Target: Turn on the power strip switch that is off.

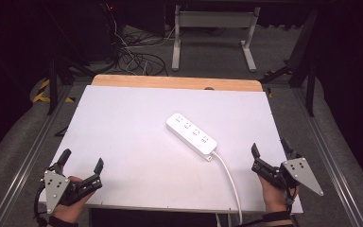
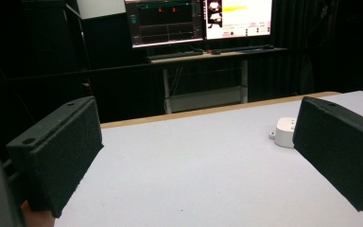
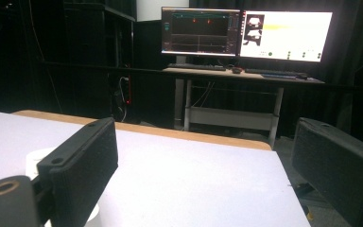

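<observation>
Table [image 1: 137,142]: white top, wooden strip along the far edge; takes up most of the high view. Grey floor and metal rails either side.
Desk with monitors [image 3: 246,71]: stands beyond the table's far edge in both gripper views; two lit screens, a keyboard in front of them. Only its white legs appear at the top of the high view.
Floor cables [image 1: 137,59]: dark tangle on the floor past the table's far left corner.
Left gripper [image 1: 81,161]: at the near left corner of the table, held in a hand that comes in from the bottom edge. Jaws spread wide, nothing between them. In the left gripper view both black pads frame bare tabletop; grey three-cornered plate on top in the high view.
Right gripper [image 1: 270,150]: at the near right edge of the table, held in the other hand. Jaws also wide apart, empty. Its right jaw hangs past the table's edge in the right gripper view.
Power strip [image 1: 191,135]: white, several sockets, lies flat right of the table's centre, set at a slant, far end toward the left. Well apart from the left gripper, nearer the right gripper, touching neither. Its end peeks out beside the right jaw in the left gripper view [image 2: 283,132].
Power cord [image 1: 230,179]: white, leaves the strip's near end, runs to the near table edge and drops over it, just left of the right hand.
</observation>
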`<state>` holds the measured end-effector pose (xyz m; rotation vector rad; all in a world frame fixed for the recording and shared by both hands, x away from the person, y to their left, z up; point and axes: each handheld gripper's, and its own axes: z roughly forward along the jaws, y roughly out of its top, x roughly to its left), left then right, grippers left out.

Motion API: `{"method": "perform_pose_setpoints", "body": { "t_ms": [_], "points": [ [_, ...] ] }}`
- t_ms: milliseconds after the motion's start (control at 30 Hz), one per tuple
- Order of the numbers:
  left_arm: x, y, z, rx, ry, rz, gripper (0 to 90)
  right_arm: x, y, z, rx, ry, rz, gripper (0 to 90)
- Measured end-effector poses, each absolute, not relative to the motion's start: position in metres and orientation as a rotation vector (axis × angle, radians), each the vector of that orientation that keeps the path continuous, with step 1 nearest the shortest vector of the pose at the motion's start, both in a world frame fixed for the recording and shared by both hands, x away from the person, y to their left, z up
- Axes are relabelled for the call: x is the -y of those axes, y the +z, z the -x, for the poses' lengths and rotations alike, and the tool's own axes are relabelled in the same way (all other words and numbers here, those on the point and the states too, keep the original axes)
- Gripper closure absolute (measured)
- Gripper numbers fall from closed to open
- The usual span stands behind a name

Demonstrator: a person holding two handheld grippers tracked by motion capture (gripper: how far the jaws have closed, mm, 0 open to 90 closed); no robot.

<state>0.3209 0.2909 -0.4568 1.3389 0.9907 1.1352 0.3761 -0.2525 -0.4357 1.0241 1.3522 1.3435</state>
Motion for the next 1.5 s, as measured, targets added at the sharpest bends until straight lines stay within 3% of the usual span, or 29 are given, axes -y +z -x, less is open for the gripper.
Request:
{"method": "perform_pose_setpoints", "body": {
  "t_ms": [1500],
  "points": [
    [-0.2884,-0.4573,-0.3237,-0.985,1.120,-1.347,2.8,0.2572,-0.4373,-0.3758,-1.340,1.360,-1.048,9.0]
  ]
}}
